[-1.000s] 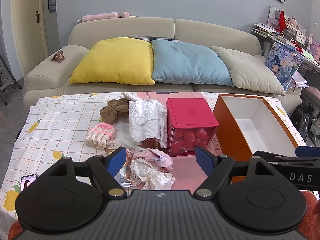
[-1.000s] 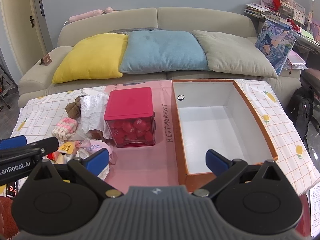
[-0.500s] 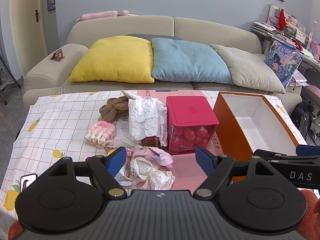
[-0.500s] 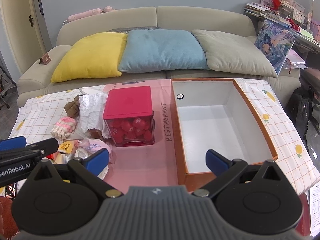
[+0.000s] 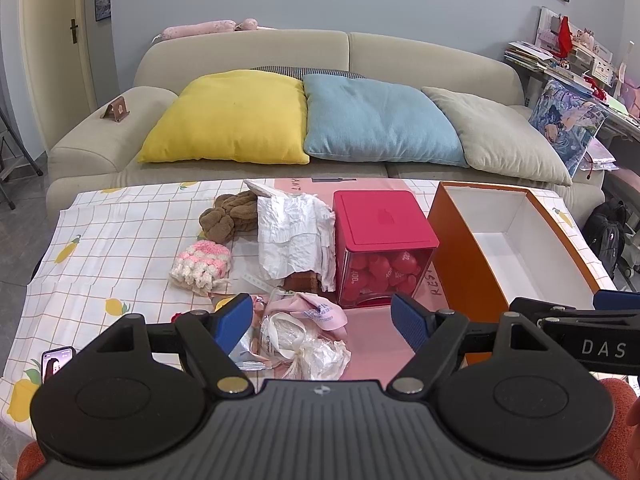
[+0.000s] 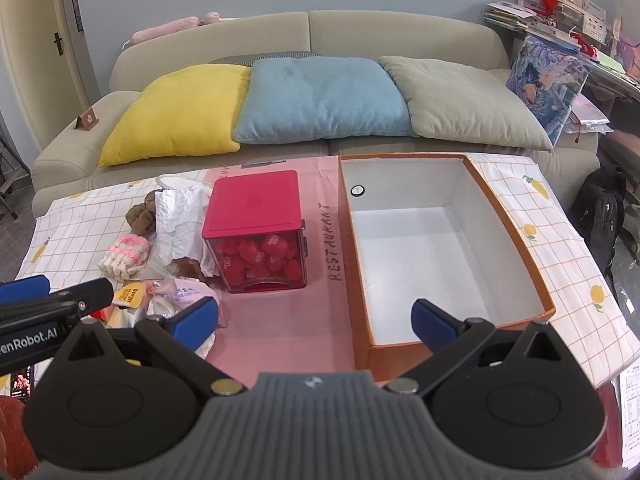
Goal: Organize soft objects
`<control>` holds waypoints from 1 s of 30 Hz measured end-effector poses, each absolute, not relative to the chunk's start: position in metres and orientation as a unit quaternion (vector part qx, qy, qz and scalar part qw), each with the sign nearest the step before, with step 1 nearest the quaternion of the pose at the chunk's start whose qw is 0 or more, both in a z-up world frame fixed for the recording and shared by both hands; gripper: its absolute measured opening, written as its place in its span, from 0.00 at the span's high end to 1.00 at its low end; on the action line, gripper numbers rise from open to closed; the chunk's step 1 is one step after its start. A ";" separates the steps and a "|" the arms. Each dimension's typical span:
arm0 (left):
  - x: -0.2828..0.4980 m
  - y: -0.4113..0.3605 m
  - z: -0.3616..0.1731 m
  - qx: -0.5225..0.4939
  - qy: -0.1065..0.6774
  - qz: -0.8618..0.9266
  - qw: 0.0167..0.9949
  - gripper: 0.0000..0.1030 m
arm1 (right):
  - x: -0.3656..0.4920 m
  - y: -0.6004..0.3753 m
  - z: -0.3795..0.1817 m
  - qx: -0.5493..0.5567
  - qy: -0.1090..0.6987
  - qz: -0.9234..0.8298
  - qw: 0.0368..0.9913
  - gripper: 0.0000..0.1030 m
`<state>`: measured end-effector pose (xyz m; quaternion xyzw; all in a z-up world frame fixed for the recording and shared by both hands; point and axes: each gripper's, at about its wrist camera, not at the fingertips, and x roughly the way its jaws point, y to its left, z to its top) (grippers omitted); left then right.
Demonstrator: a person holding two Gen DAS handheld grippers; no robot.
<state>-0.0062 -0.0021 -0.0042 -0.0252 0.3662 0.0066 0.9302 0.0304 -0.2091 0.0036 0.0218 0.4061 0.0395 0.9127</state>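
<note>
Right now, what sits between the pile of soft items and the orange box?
The red-lidded container of red hearts stands between the soft items and the orange box, clearest in the right wrist view.

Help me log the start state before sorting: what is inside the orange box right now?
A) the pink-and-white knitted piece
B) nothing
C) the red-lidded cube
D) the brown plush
B: the orange box shows only its bare white floor and walls, while the knitted piece, brown plush and red-lidded cube all sit on the table to its left.
</note>
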 end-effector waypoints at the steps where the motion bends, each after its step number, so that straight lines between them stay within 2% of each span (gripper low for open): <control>1: -0.006 -0.002 -0.005 -0.025 0.367 0.006 0.930 0.10 | 0.031 -0.209 0.004 0.022 0.406 0.039 0.913 0.02; 30: -0.004 0.000 -0.008 -0.025 0.370 0.007 0.929 0.10 | 0.033 -0.208 -0.001 0.020 0.413 0.038 0.910 0.02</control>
